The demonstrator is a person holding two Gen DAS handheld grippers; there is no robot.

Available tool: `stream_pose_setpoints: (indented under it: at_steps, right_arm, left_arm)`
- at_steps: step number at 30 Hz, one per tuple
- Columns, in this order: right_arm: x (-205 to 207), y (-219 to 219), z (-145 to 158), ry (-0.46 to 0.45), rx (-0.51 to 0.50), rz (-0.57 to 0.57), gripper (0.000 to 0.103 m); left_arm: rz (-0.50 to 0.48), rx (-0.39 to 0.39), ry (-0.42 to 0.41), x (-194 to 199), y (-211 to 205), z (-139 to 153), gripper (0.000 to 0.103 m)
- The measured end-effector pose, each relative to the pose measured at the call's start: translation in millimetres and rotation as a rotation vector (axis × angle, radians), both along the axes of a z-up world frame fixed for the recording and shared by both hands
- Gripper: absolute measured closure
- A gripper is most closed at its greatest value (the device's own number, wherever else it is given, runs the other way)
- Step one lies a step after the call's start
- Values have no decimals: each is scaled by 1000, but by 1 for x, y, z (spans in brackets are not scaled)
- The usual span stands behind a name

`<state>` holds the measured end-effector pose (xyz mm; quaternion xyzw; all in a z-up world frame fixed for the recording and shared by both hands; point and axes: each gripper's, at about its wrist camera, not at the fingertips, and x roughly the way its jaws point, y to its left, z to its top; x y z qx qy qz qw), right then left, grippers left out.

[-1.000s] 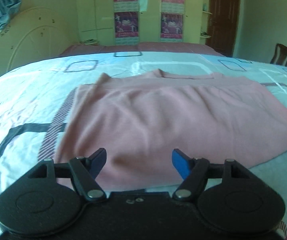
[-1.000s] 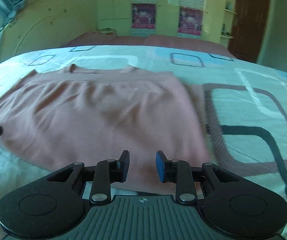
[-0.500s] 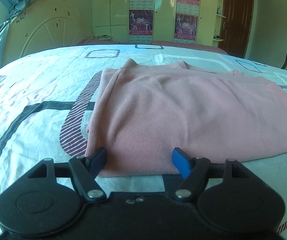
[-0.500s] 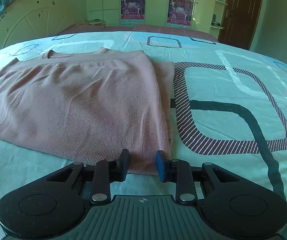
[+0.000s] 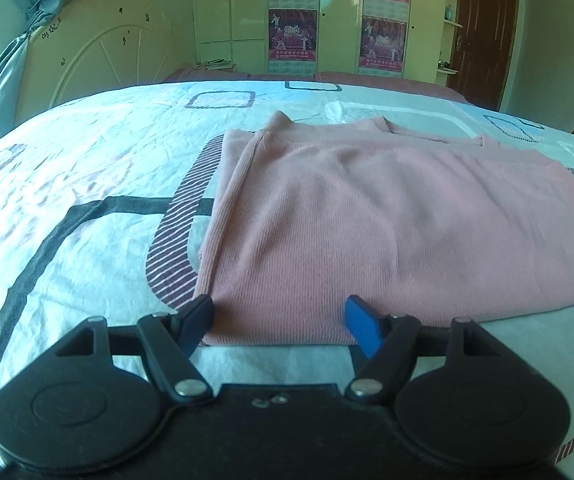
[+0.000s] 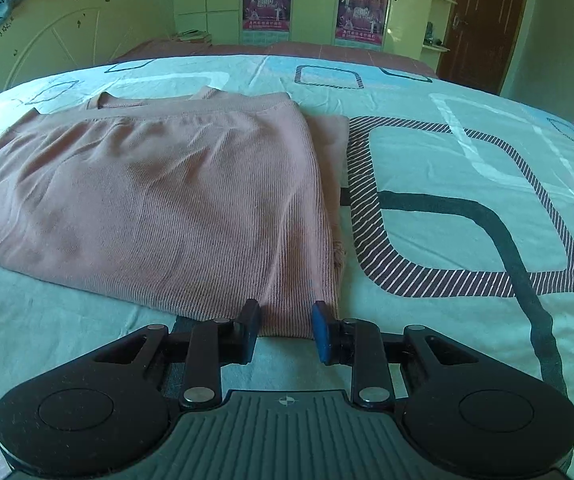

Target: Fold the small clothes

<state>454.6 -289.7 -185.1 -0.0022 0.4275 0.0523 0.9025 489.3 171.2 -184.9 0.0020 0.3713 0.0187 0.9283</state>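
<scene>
Curtain (image 5: 27, 12) hangs teal at the far left, tied back beside the pale arched headboard (image 5: 103, 44). On the bed, the patterned bedsheet (image 5: 67, 184) runs out flat, dark rounded squares printed across it. Left gripper (image 5: 279, 322) sits low at the near left corner of the pink sweater (image 5: 387, 224), jaws spread wide, the hem corner lying between the tips but not pinched; whether the tips touch the cloth is hard to tell. The sweater lies folded on the sheet, top layer doubled over, neckline toward the far side, and a narrow strip of under-layer shows along its left edge. Over to the other camera: same pink sweater (image 6: 159, 196), and the right gripper (image 6: 285, 330) is parked at its near right corner, jaws parted more narrowly, straddling the hem without closing on it. Further right, bare bedsheet (image 6: 467, 152). Behind it, postered wardrobe doors (image 6: 311, 4), then a dark brown door (image 6: 483, 20) at the far right.
</scene>
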Motion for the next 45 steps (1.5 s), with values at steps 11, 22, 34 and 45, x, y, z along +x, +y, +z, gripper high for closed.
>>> stream_pose_setpoints:
  at_steps: [11, 22, 34, 45]
  right_arm:
    - [-44, 5, 49, -102, 203, -41, 67]
    - [22, 67, 62, -97, 308, 78, 100]
    - [117, 151, 16, 6, 401, 242, 100]
    - [116, 120, 11, 27, 483, 148, 103]
  left_arm:
    - [210, -550, 18, -49, 51, 1, 59]
    - [445, -870, -79, -11, 70, -31, 60]
    - [454, -873, -294, 7, 58, 8, 97]
    - [479, -765, -129, 16, 53, 1, 96]
